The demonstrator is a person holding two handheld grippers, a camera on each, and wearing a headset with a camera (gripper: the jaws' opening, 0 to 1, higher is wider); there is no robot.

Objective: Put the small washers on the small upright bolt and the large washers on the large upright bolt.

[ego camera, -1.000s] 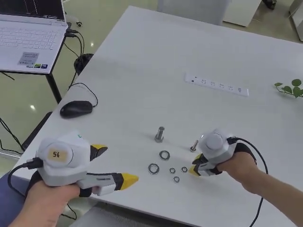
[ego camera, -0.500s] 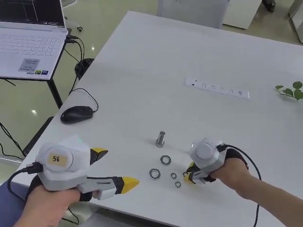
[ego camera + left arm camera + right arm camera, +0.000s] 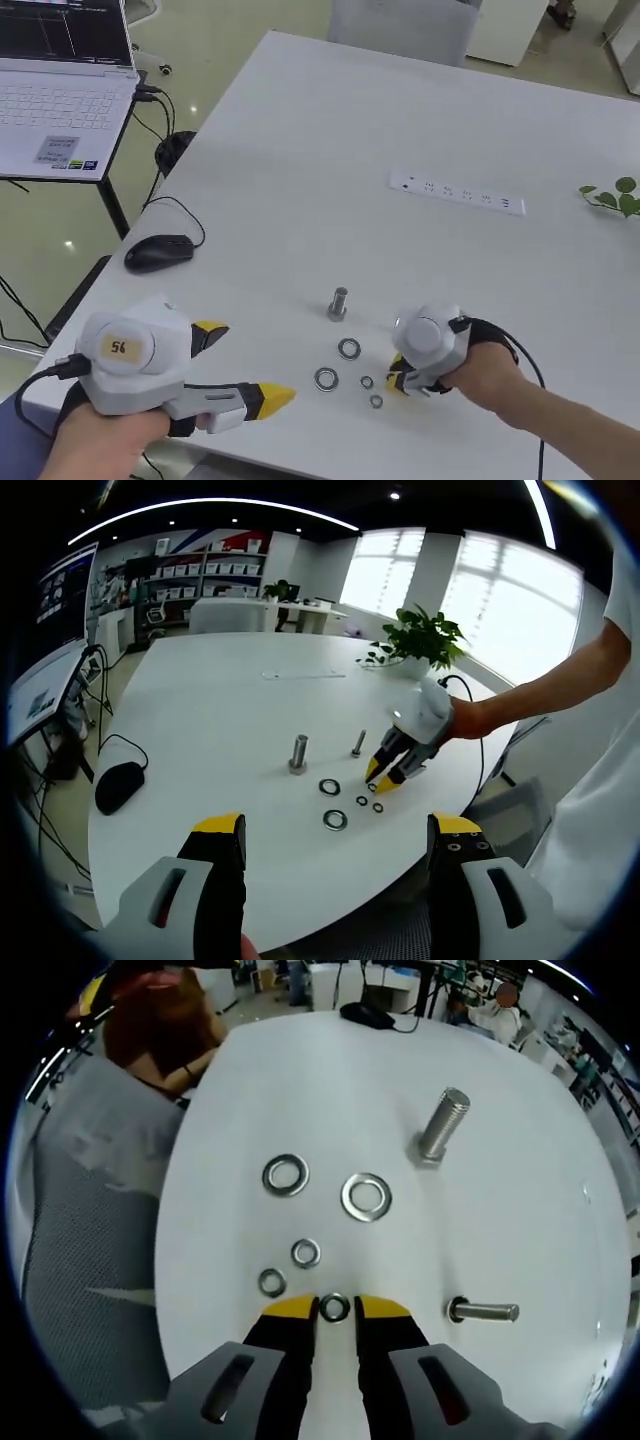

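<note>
Bracketing 1 small washer [image 3: 334, 1307] with my right gripper [image 3: 335, 1312], just short of the large bolt [image 3: 440, 1125]; I'm not seeing whether it's pinched. I'm holding my left gripper [image 3: 337, 826] with its fingers wide apart.

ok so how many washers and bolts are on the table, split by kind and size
large washers: 2
small washers: 3
large bolt: 1
small bolt: 1
total: 7

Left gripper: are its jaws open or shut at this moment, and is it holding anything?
Open. On the left gripper the two yellow-tipped jaws stand wide apart, and nothing is held between them.
</note>
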